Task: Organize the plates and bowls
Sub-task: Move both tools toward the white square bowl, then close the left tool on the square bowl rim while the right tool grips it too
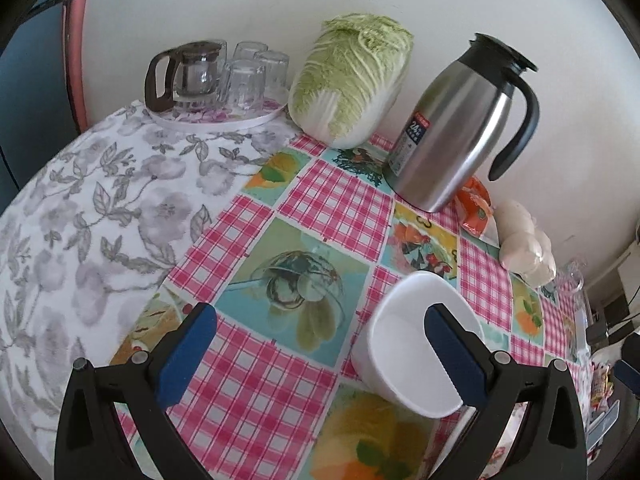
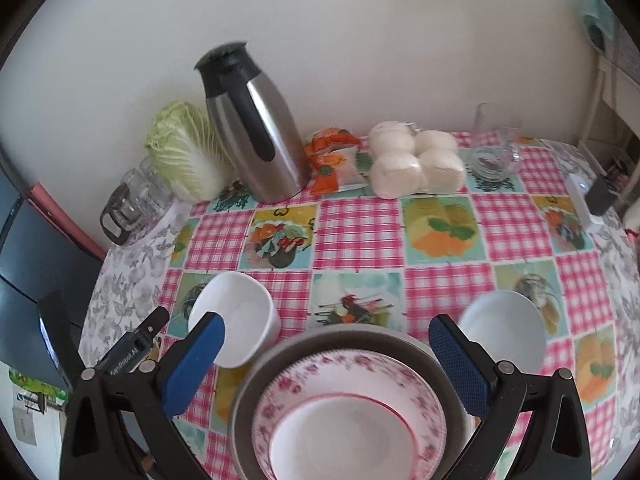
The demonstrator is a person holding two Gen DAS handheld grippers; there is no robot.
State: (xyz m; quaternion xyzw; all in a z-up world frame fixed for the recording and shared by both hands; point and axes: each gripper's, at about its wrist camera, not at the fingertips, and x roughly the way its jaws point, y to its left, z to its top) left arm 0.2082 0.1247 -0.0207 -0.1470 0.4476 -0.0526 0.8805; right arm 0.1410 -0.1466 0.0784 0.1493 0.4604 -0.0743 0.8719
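- Through the left wrist view, the left tongs point(image 1: 320, 354) hover over the tabletop point(image 1: 256, 360) with their blue-padded fingers point(image 1: 188, 356) spread wide apart, holding nothing.
- A deep white plastic bowl point(image 1: 404, 344) stands on the pink-checked, fruit-printed oilcloth, right beside the right-hand finger, whose pad overlaps the bowl's rim in the picture; whether they touch cannot be told.
- Farther back stand a brushed steel thermos jug with a black handle point(image 1: 452, 132), a head of pale green napa cabbage point(image 1: 352, 80) by the white wall, and a round floral tray point(image 1: 224, 118) carrying a glass teapot point(image 1: 188, 74) and upturned clear glasses point(image 1: 252, 76).
- A grey-flowered white cloth point(image 1: 96, 216) covers the left part of the tabletop; white steamed buns in a clear bag point(image 1: 524, 244) lie at the right, near an orange packet point(image 1: 476, 208).
- From the right wrist view, the right tongs point(image 2: 328, 356) are likewise spread apart and empty, poised above a stack: a white plate with a pink flower border point(image 2: 348, 412) nested inside a wider grey-rimmed dish point(image 2: 256, 376).
- The deep white bowl sits just left of the stack, behind the left finger; a second white bowl point(image 2: 508, 328) sits just right of it, behind the right finger.
- The left tongs' black tip reaches in at the lower left, beside the deep bowl.
- Thermos, cabbage, packet and buns line the wall.
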